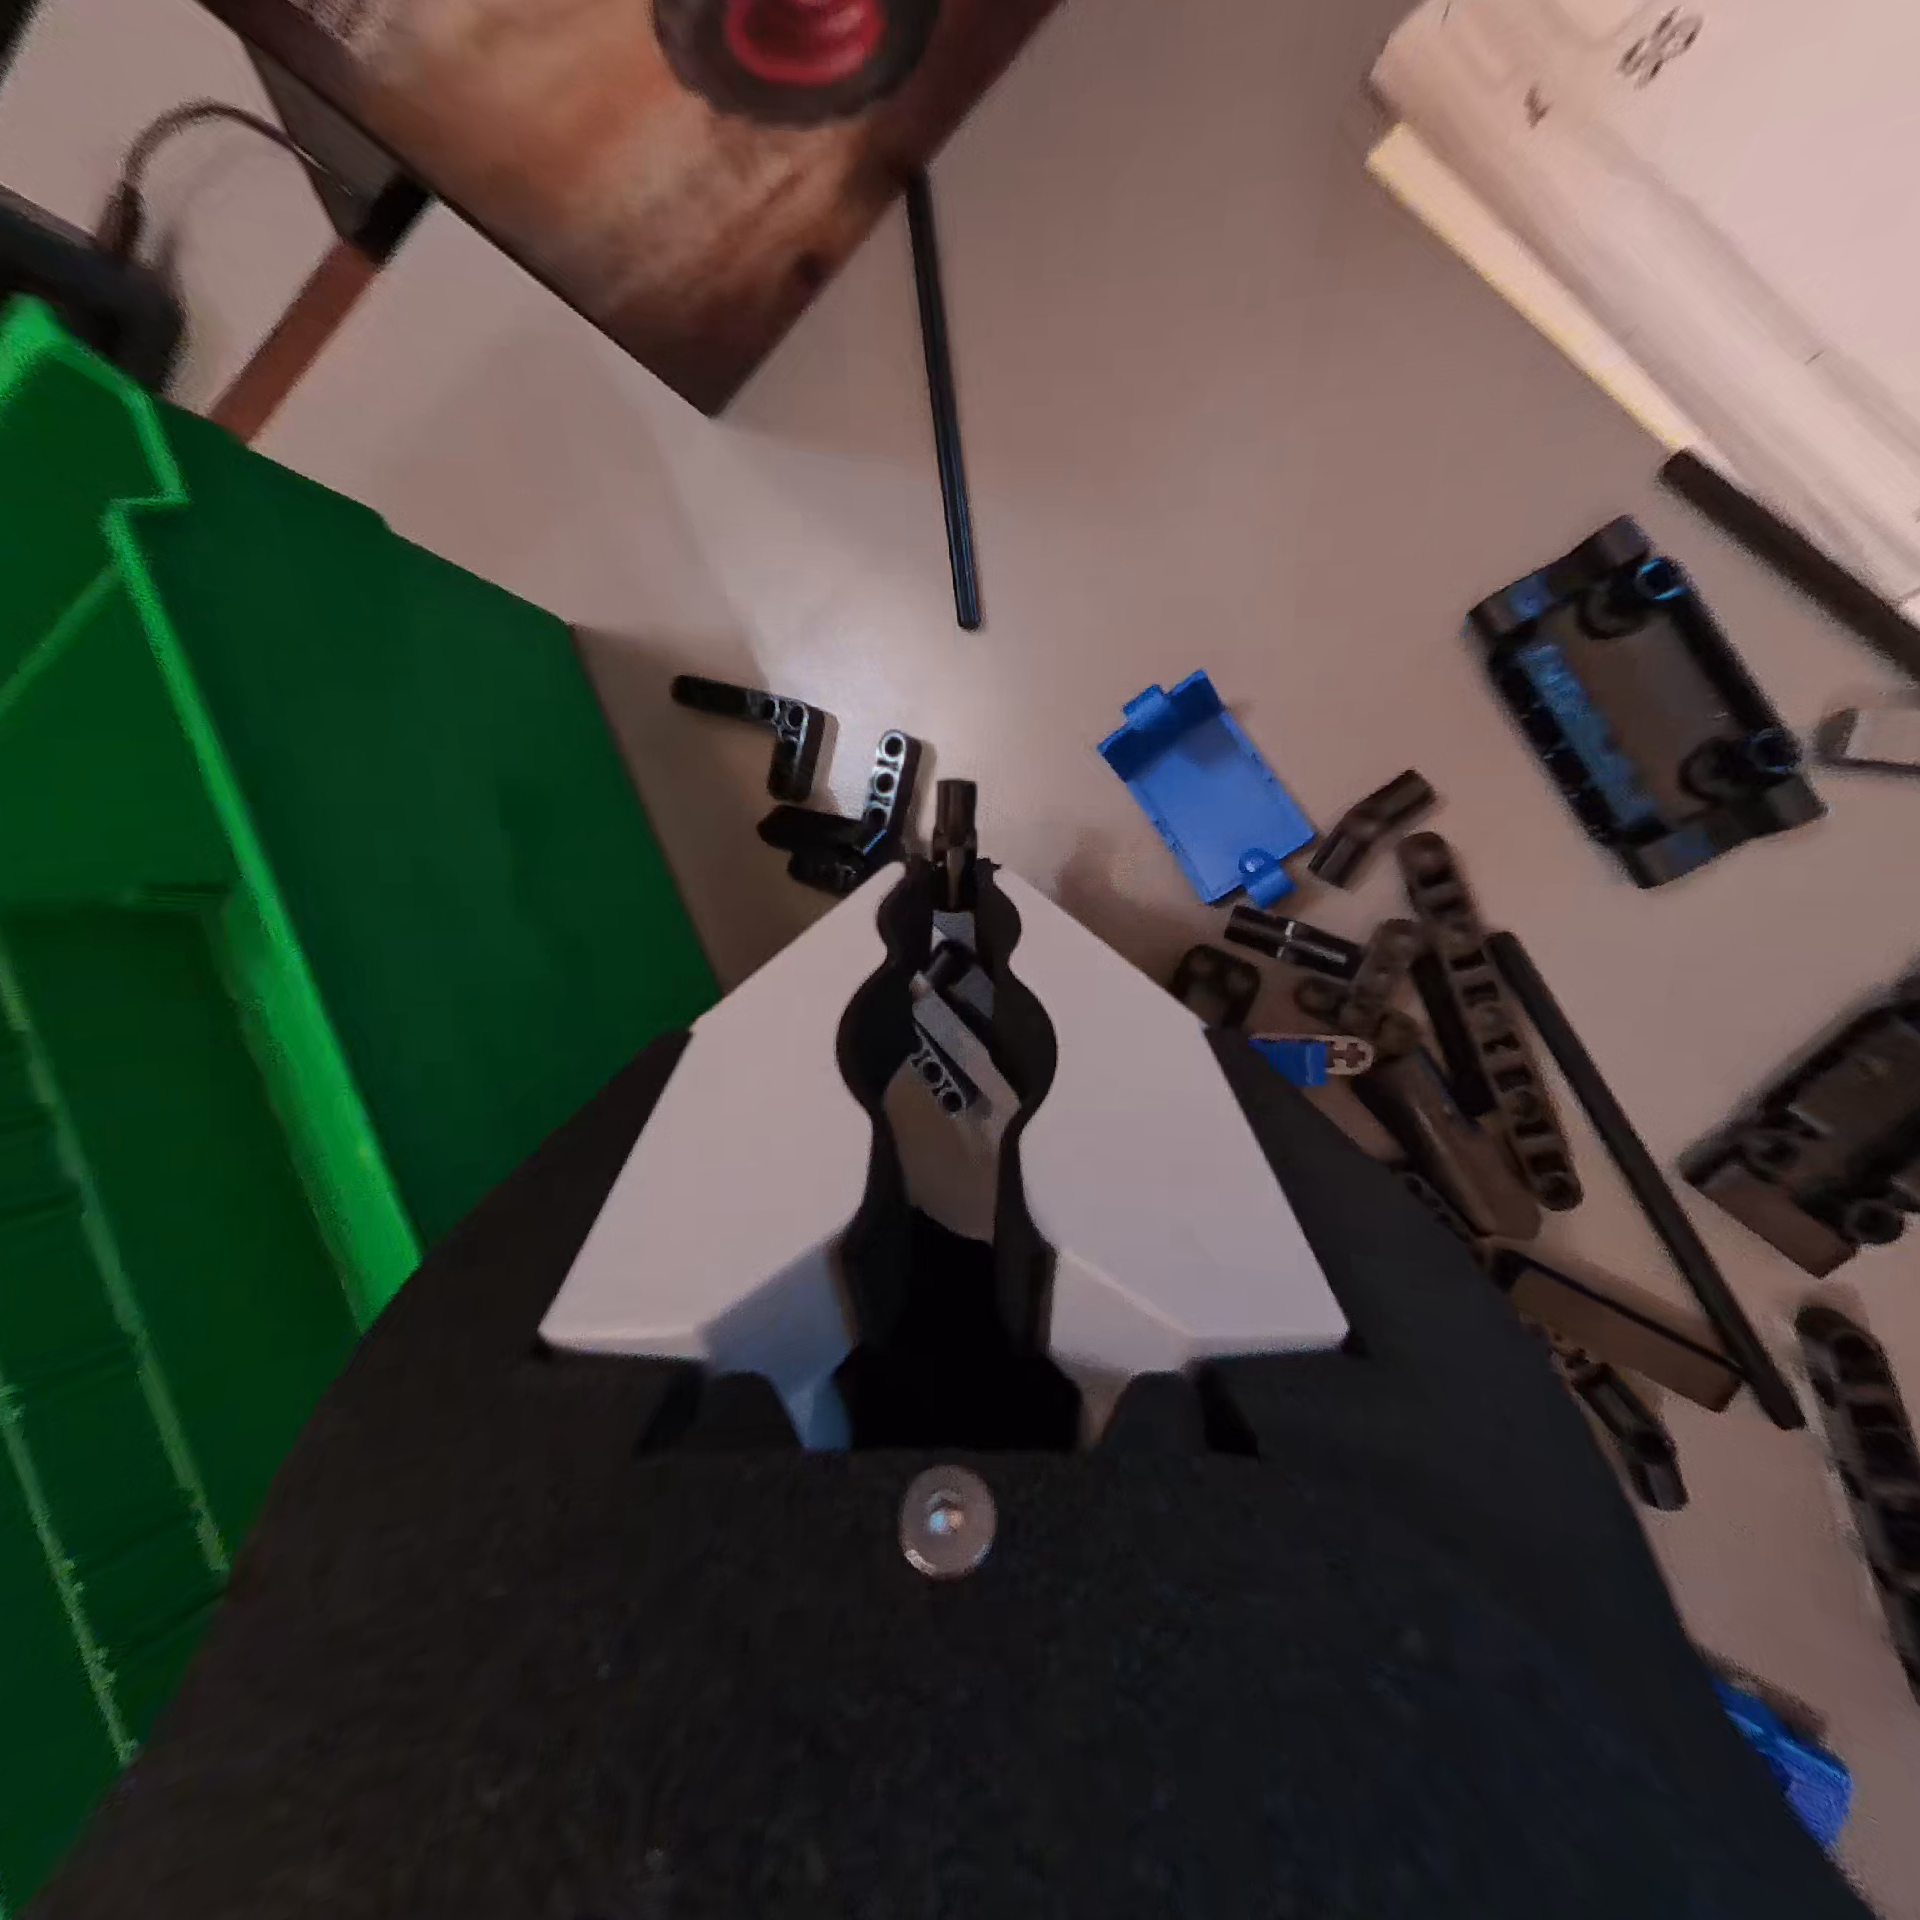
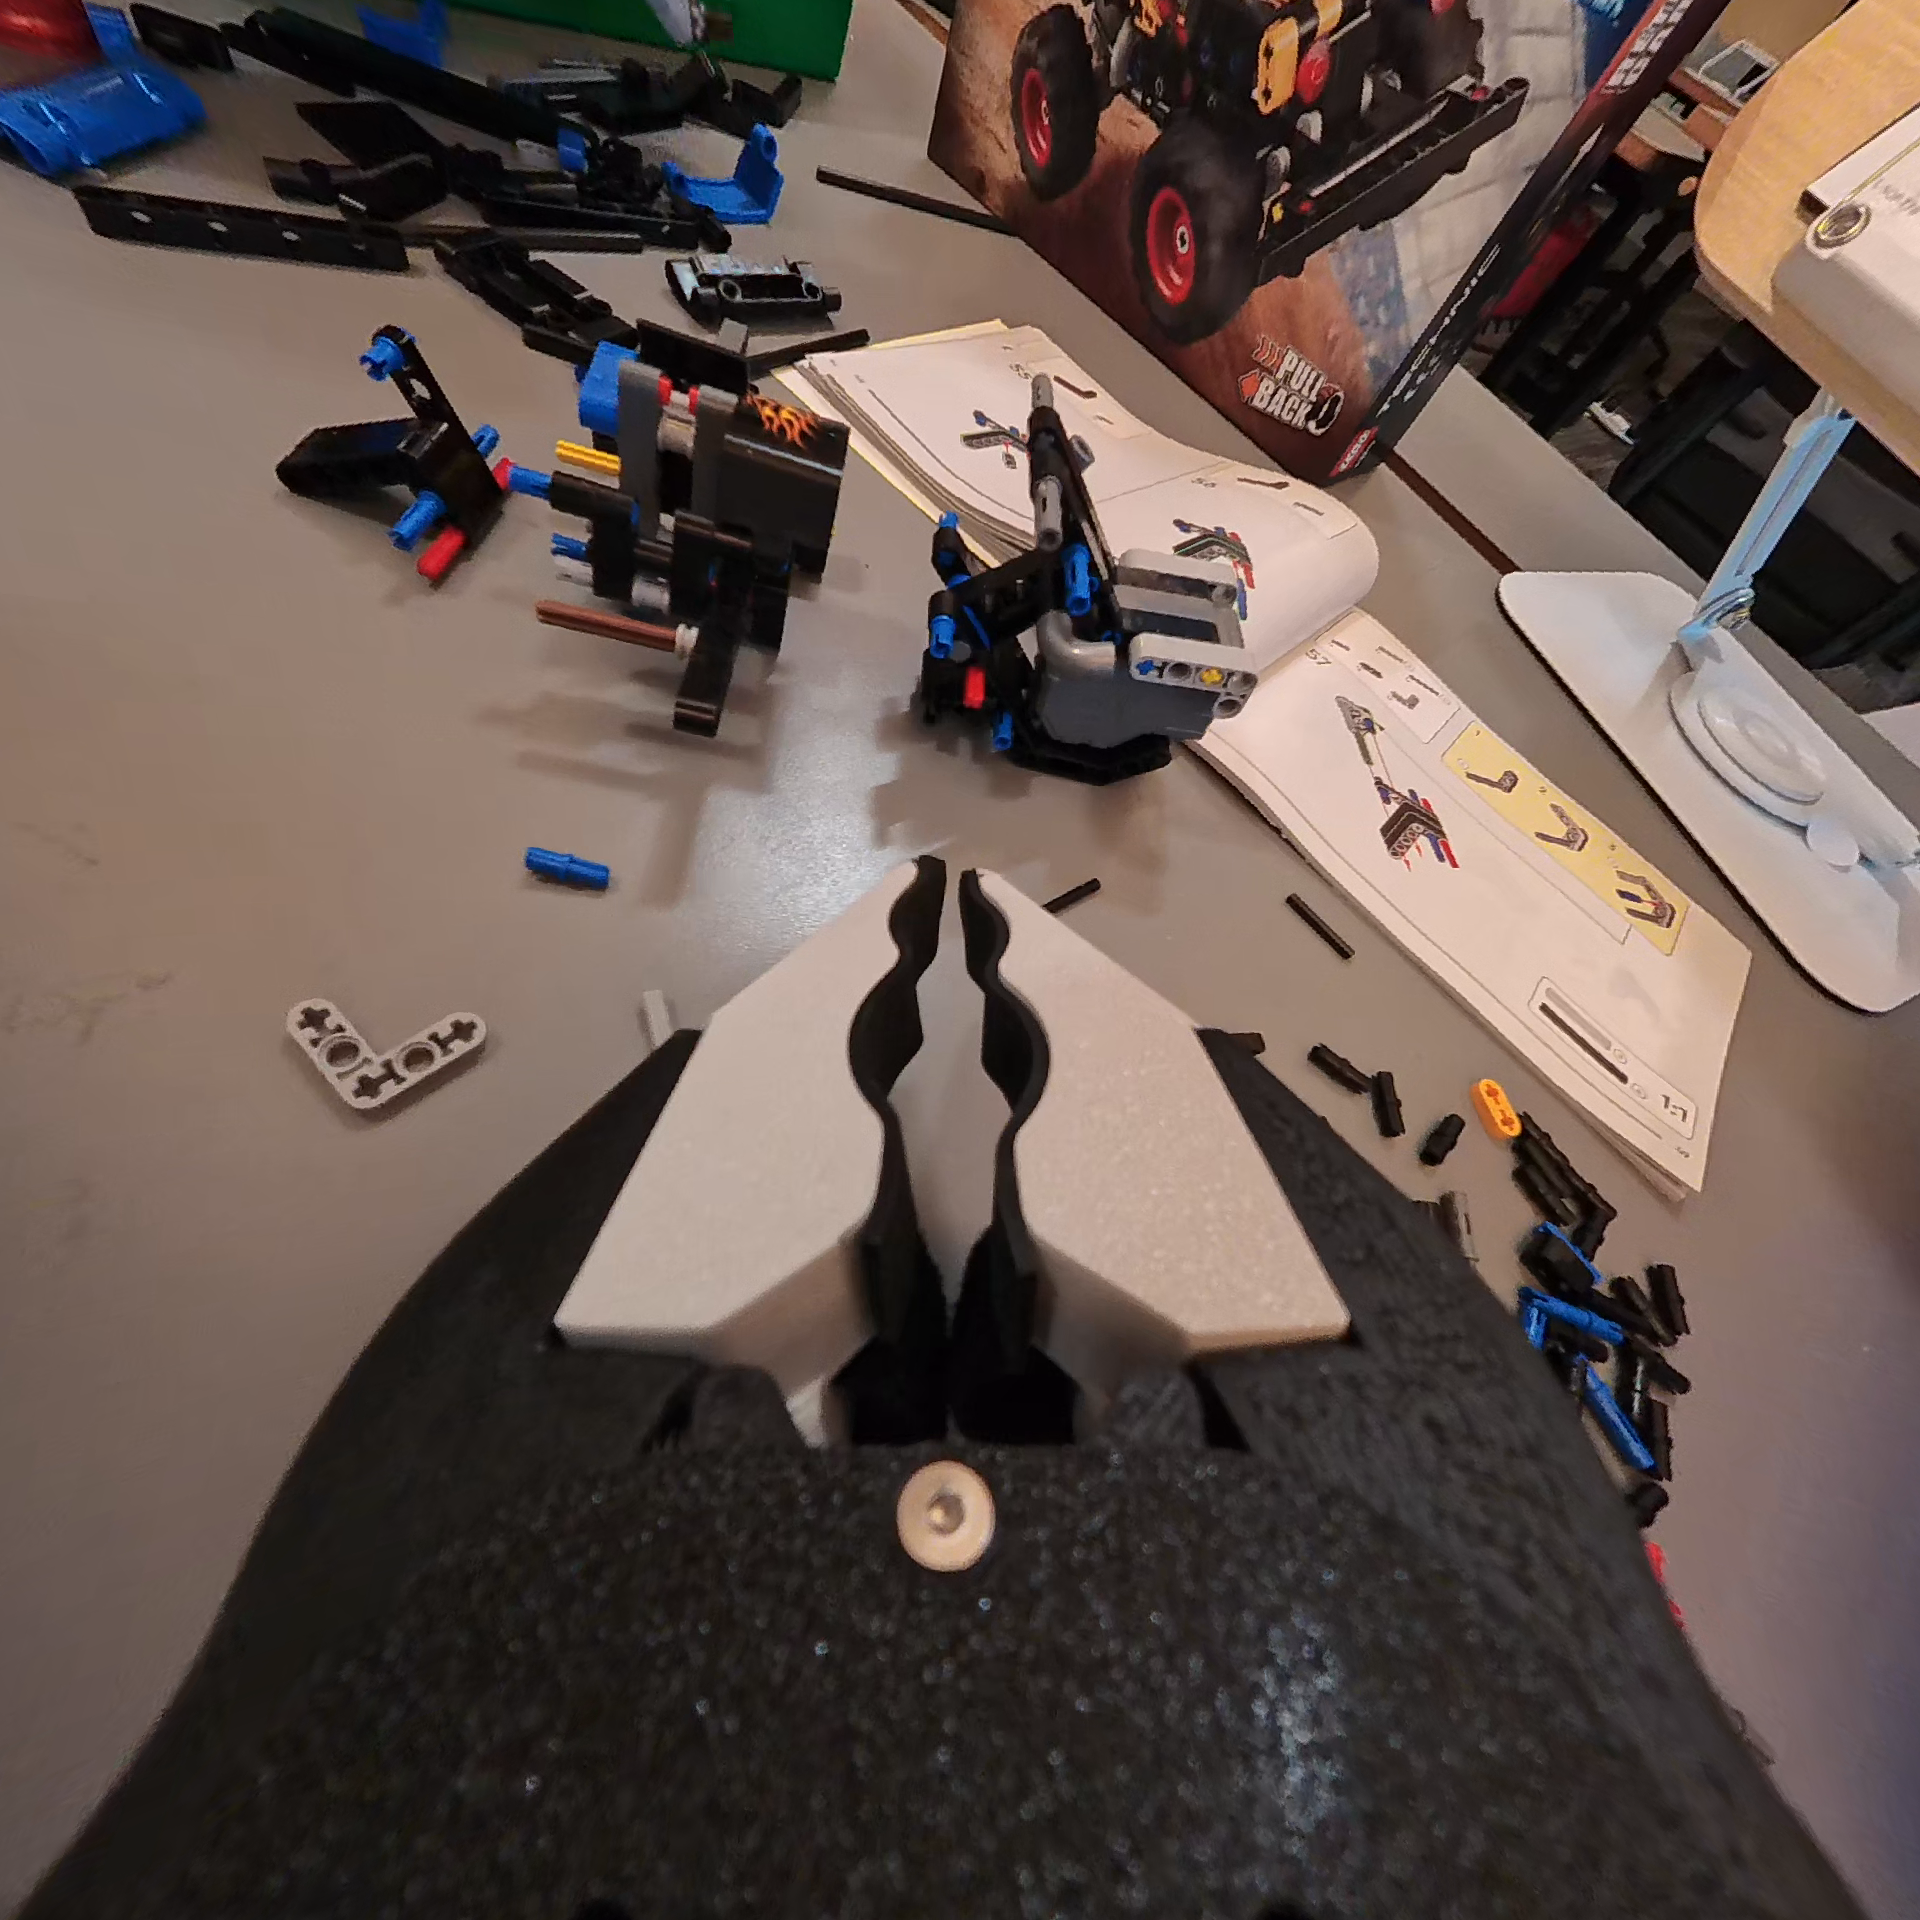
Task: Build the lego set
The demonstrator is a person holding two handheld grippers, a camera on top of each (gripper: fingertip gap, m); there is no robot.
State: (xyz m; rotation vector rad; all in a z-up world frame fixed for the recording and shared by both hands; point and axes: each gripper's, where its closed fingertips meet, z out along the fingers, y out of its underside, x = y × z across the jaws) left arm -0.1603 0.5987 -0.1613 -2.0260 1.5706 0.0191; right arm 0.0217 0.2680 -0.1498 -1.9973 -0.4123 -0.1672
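Lego set: loose parts and three partial assemblies spread over a grey table (image 2: 156,727). Nearest, the right gripper (image 2: 951,883) hangs low over the table's near middle, fingers almost together with a narrow gap and nothing between them. A light-grey L-shaped beam (image 2: 384,1051) lies to its left, a heap of black and blue pins (image 2: 1590,1320) at the right edge. The left gripper (image 1: 954,878), above the parts, pinches a small black pin (image 1: 954,821). Judgement: the step in hand is carrying this pin to an assembly; hold it square to the hole and brace the model with the free gripper. Mid-table stand the grey-and-black assembly (image 2: 1101,644) and flame-decal assembly (image 2: 707,520). Beyond lie the open instruction booklet (image 2: 1455,831), printed with diagrams, and the set's box (image 2: 1247,208), bearing printed lettering and a truck picture.
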